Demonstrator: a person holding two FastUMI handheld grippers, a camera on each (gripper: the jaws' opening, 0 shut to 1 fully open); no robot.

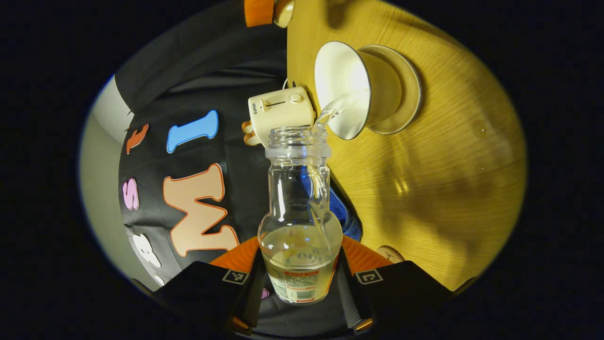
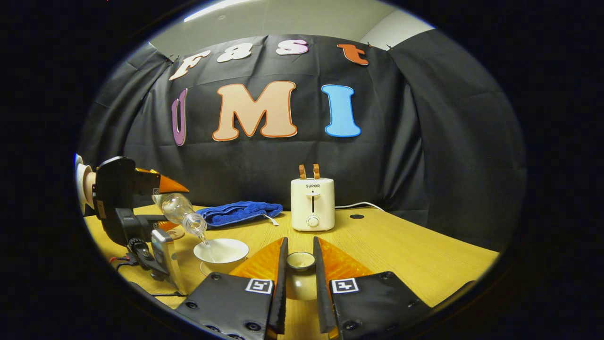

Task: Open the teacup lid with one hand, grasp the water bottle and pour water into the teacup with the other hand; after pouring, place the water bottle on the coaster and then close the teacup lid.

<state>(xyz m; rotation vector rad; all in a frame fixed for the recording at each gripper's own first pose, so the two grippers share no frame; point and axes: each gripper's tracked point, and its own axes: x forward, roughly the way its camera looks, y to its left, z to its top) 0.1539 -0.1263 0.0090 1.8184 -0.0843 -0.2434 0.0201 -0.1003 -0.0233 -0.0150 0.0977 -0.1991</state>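
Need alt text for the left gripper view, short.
The left gripper holds a tilted clear water bottle, pouring a thin stream into the open white teacup on its saucer on the wooden table. A cream toaster stands behind the bottle's mouth.

The toaster [image 2: 312, 204] is showing the brand word "SUPOR" on its front, above its slot lever and dial. In the left gripper view the same word is appearing sideways on the toaster's [image 1: 281, 112] face. The water bottle [image 1: 300, 222] is carrying a printed label too small to read.
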